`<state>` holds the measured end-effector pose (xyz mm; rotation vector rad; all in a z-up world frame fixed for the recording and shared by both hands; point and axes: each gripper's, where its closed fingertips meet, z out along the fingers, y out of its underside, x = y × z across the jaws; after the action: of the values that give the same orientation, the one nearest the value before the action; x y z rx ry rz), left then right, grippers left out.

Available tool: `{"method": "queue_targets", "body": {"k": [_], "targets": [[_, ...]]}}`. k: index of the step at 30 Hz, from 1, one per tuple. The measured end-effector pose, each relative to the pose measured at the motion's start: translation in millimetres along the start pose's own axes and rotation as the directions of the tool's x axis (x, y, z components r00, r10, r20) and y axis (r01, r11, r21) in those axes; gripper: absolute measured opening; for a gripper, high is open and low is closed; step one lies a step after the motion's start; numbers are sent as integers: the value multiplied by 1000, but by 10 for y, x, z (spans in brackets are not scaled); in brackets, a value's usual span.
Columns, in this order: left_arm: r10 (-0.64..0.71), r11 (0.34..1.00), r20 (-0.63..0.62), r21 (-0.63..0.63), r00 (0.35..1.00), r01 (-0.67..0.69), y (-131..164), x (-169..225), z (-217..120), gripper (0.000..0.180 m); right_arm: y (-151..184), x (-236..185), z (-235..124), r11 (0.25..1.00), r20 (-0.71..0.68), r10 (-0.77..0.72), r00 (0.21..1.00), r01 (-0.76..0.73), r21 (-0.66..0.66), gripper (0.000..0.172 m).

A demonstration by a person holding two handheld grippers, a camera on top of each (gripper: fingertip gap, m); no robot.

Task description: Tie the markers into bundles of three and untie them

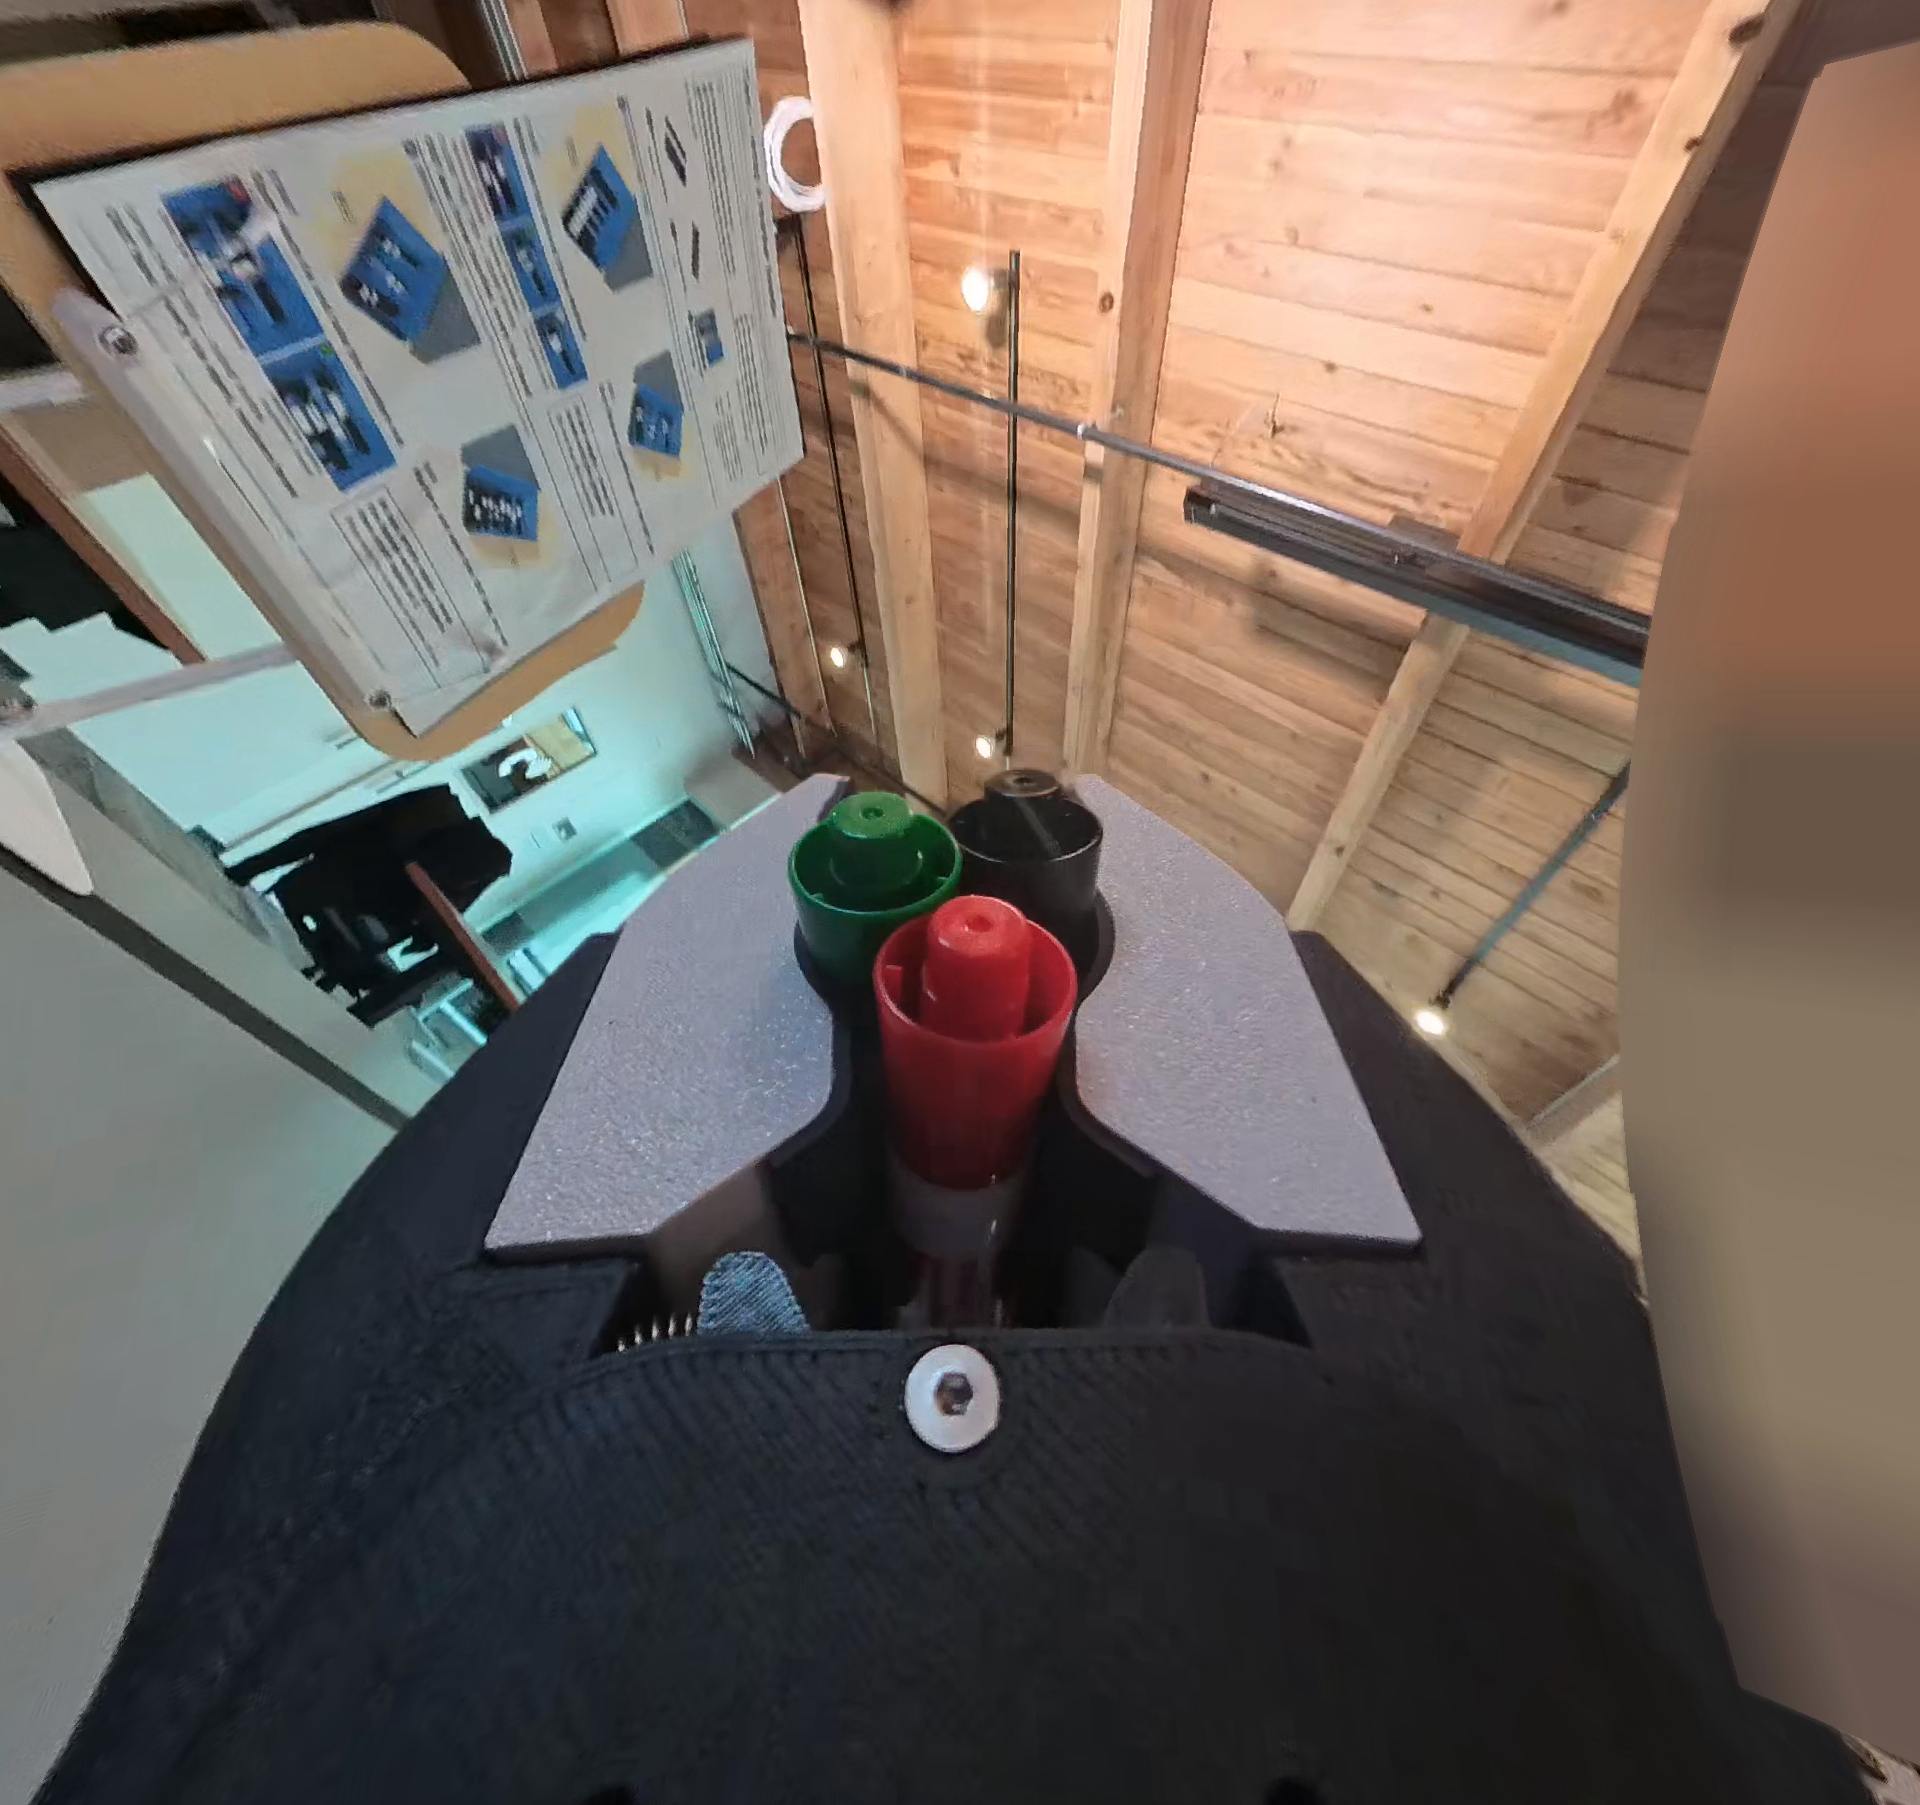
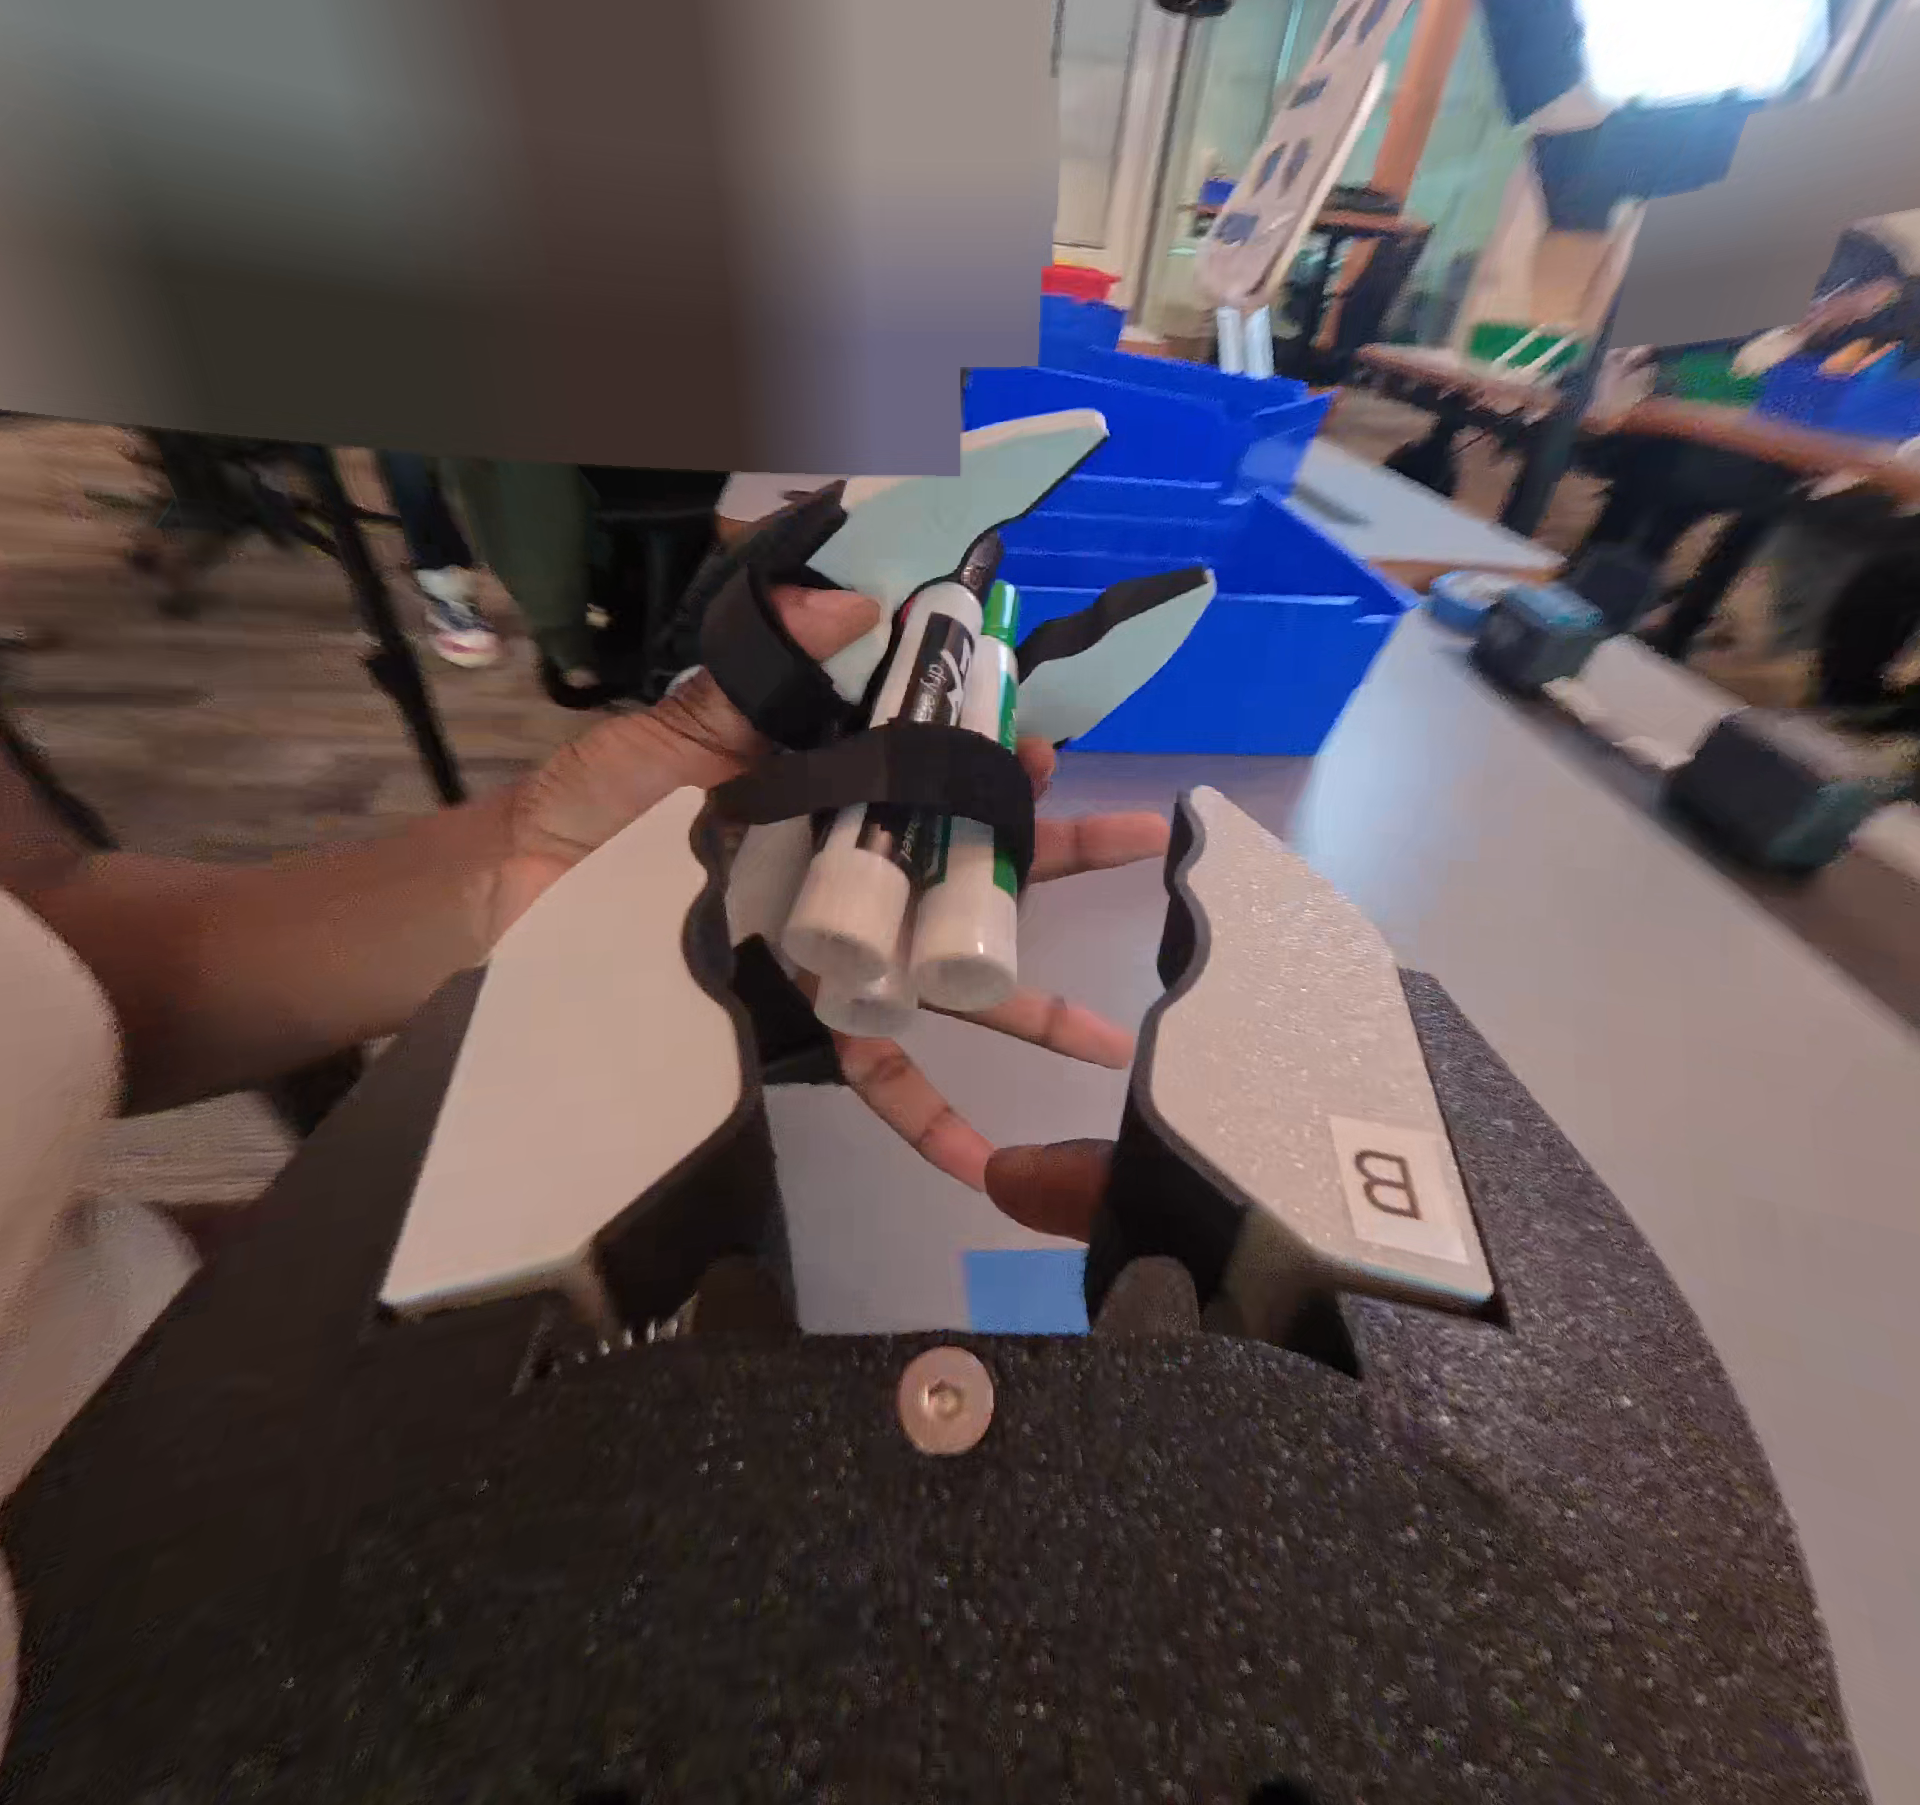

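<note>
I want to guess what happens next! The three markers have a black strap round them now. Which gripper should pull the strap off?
Probably the right gripper. It is open, right by the black strap. The left gripper is busy holding the markers.

Three markers (image 2: 914, 882) in a black strap (image 2: 883, 768), between wide-apart fingers of right claw (image 2: 940, 882).

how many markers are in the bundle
3. All sit together between the left gripper fingers: a green-capped marker at left, a black-capped marker at right, a red-capped marker nearest the camera. A black strap wraps them. None seem hidden.
</note>
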<state>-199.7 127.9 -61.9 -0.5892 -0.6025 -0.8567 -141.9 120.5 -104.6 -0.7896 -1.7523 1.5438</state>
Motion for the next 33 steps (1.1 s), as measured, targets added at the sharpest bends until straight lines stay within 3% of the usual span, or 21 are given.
{"method": "queue_targets", "body": {"k": [2,4,9,14,22,24,27,31,33], "targets": [[-7,998,-17,-56,1000,6,89,21,5,37,50,-57,3,991,104,132,986,-131,-13,63],[0,993,-7,-120,1000,-1,189,8,18,38,117,-113,-4,980,165,197,966,-190,-58,56],[43,991,78,-128,996,-33,270,-140,8,38,239,-54,-18,993,63,87,994,-82,-84,42],[76,991,139,-117,987,-60,318,-267,-22,38,326,13,-83,995,-40,90,995,-92,-38,32],[2,992,148,-123,989,16,357,-376,-24,38,318,45,-195,998,-92,51,995,-53,-21,53],[-24,995,160,-93,987,40,303,-400,-40,38,291,13,-233,1000,-86,-19,996,17,-23,56],[-70,995,183,-55,981,81,239,-451,-69,37,287,4,-292,981,-128,-192,973,188,-37,47],[-124,992,251,70,960,110,98,-555,-139,37,146,-2,-266,870,-289,-488,824,485,-86,40],[-155,984,251,124,955,127,41,-560,-151,37,202,3,-149,875,-275,-484,831,460,-151,54]]}}
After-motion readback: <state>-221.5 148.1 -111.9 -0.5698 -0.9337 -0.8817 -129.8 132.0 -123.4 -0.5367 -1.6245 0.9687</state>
